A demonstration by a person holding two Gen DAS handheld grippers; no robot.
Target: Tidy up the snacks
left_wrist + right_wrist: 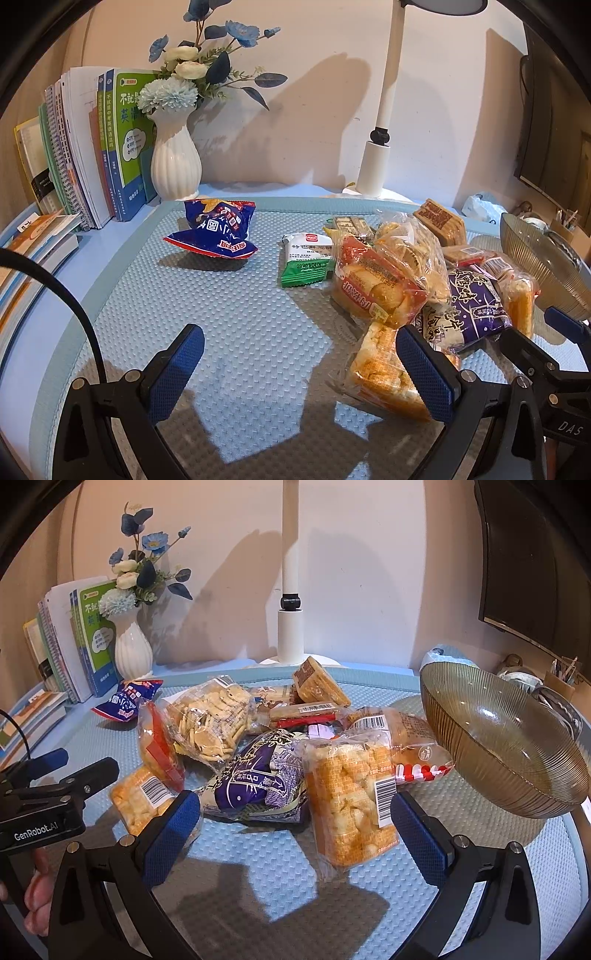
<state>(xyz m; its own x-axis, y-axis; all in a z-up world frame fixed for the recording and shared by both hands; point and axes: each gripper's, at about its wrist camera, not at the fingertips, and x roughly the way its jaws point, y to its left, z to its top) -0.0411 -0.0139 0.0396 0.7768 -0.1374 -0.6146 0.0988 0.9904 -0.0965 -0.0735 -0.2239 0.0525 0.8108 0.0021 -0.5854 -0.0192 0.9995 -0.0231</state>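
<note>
**Snacks heaped beside the bowl, both grippers empty**

The left gripper (301, 373) stands spread wide over the blue mat (229, 314), nothing between its fingers; its right finger covers part of an orange puffed-snack pack (384, 376). The right gripper (295, 834) is just as wide, with a purple packet (255, 775) and another orange pack (347, 801) lying ahead. The glass bowl (498, 738) sits tilted at the right, its base cut off. A blue chip bag (218, 229) lies apart by the vase (175, 162). Most labels are unreadable

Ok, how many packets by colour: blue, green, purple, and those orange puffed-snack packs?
blue crisp bag: 1
green wafer packet: 1
purple packet: 1
orange puffed-snack packs: 2
Total: 5
</note>
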